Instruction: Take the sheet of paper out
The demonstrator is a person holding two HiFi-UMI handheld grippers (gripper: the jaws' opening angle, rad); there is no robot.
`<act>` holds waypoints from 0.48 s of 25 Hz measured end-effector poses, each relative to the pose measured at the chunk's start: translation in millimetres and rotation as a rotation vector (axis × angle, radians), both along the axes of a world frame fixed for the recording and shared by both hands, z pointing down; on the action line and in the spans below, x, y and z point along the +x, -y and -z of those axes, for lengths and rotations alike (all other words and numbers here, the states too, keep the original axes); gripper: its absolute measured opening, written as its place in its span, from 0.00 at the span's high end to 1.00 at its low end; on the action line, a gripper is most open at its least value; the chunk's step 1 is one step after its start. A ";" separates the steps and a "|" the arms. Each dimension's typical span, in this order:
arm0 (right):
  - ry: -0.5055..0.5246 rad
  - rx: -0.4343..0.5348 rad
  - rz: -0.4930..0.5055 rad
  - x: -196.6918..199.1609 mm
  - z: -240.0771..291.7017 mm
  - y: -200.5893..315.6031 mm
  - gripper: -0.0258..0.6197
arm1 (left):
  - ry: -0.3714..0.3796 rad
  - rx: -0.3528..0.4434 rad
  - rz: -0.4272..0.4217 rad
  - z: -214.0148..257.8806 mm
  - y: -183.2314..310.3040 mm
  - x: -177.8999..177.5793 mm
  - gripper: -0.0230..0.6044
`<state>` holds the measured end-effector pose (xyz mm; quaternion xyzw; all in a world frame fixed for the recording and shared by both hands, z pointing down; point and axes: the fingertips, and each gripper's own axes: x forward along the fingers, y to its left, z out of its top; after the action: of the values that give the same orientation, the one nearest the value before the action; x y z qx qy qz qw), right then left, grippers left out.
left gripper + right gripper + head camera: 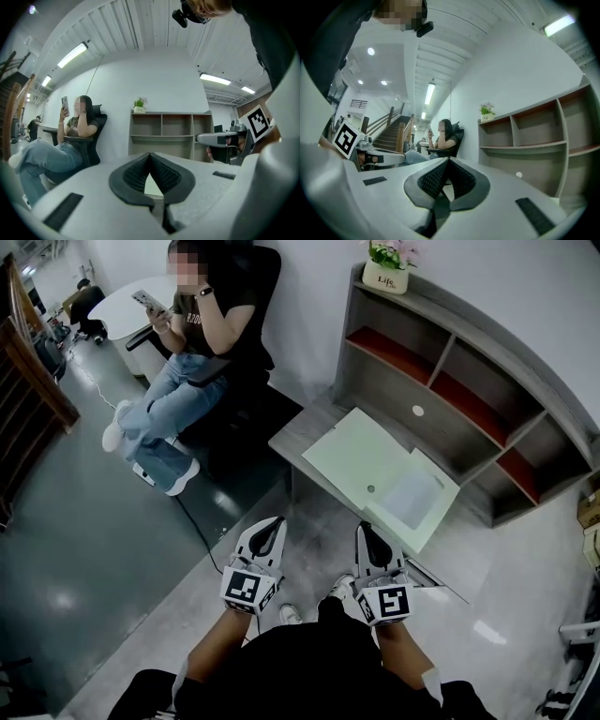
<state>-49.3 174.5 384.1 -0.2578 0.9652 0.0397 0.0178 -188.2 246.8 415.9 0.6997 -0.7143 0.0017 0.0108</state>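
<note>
An office: shelved desk (314, 423), black swivel chair (260, 282), ceiling strip lights (72, 55)

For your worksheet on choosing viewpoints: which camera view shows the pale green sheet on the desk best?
The head view: it looks down on the whole pale green sheet lying flat on the desk. The left gripper view and right gripper view catch only a pale sliver, probably it, past their jaws.

- White plain wall (309, 296).
- Glossy grey floor (84, 549).
- Grey desk (302, 430) against the wall, with a shelf unit (469, 381) on it, red-lined compartments.
- Potted plant (388, 266) on top of the unit.
- Black office chair (258, 292), seated person (192, 343) holding a phone.
- Round white table (117, 301).
- Wooden staircase (28, 399).
- Ceiling strip lights (72, 55), lit.
</note>
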 end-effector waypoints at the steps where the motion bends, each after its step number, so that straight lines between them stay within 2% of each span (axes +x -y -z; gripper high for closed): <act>1: -0.001 -0.002 -0.003 0.7 -1.1 5.2 0.92 | -0.001 -0.004 -0.007 0.1 5.8 -0.6 0.96; 12: -0.010 -0.028 -0.038 7.2 -13.5 79.7 0.92 | 0.019 0.000 -0.029 -0.8 79.2 5.8 0.96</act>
<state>-42.2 94.7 397.6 -0.2761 0.9607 0.0280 0.0085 -182.4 167.6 416.7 0.7098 -0.7043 0.0085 0.0040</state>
